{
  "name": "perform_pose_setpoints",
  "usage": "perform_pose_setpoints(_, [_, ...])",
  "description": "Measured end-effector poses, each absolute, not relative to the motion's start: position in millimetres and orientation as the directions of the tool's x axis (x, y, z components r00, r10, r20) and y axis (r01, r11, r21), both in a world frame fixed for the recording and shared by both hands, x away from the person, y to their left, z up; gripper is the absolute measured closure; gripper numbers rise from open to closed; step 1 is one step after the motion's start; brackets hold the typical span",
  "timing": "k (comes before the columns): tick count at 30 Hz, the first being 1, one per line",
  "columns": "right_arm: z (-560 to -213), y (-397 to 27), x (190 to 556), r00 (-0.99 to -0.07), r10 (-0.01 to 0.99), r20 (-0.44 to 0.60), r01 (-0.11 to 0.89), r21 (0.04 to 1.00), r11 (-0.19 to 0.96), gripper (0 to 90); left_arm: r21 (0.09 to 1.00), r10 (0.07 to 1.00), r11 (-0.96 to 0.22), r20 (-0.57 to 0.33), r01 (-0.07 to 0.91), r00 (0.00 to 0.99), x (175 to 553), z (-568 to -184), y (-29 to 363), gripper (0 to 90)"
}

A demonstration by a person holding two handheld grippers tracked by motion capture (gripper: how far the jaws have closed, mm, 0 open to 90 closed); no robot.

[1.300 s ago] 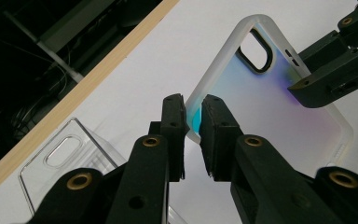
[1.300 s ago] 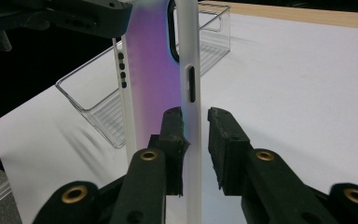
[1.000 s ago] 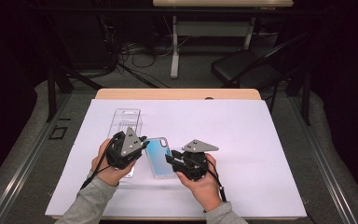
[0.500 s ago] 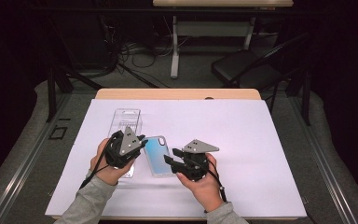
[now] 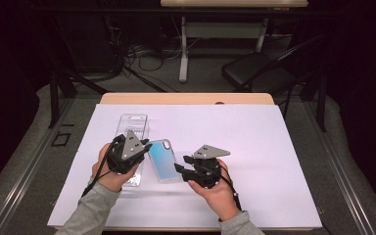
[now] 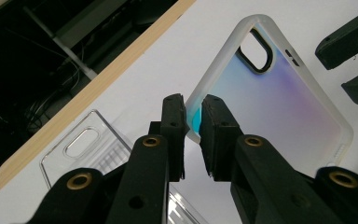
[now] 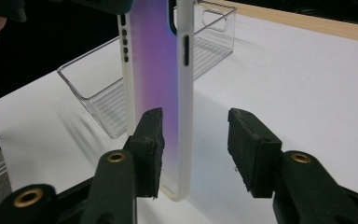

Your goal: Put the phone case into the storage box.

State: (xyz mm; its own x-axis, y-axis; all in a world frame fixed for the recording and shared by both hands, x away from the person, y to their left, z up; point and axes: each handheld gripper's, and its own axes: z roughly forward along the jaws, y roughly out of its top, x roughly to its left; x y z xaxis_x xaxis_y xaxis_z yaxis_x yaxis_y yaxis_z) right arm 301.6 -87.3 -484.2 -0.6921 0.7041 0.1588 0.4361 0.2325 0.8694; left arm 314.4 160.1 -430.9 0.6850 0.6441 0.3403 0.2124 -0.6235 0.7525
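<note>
Left gripper (image 6: 193,122) clenched on phone case (image 5: 163,159) rim. Right gripper (image 7: 193,140) released, jaws straddling case's bottom edge. Clear packaging tray (image 5: 133,128) at 10 o'clock; bare white table (image 5: 274,147) toward 3.

Lab recording bay, black surrounds, tangled floor cables (image 5: 127,54), white-covered table (image 5: 254,132)

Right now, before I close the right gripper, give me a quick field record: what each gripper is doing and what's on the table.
left gripper: shut on the white rim of the phone case
right gripper: open, jaws either side of the case's edge, not pinching
phone case: iridescent blue-purple, lifted off the white sheet on one side
clear plastic tray: empty, on the sheet behind the case
</note>
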Motion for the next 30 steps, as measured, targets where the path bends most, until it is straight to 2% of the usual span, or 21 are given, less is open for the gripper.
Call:
perform_pose_setpoints(8, [-481.0,-102.4,304.4,-0.665,0.739,0.109,0.386,0.897,0.215,46.2,0.761,0.654,-0.613,0.336,0.214,0.678,315.8,-428.4,164.2,80.2])
perform_pose_setpoints(18, [-479.6,-116.8,303.7,-0.621,0.78,0.083,0.38,0.902,0.207,35.9,0.772,0.665,-0.599,0.33,0.214,0.67,318.8,-425.9,169.1,80.2])
perform_pose_setpoints(24, [-478.5,-122.7,302.1,-0.605,0.792,0.078,0.386,0.899,0.206,33.7,0.778,0.676,-0.589,0.326,0.219,0.661,319.7,-424.8,172.6,80.2])
perform_pose_setpoints(30, [-479.1,-135.7,297.3,-0.575,0.817,0.045,0.389,0.894,0.224,24.8,0.783,0.68,-0.583,0.324,0.218,0.658,320.4,-422.6,174.8,80.2])
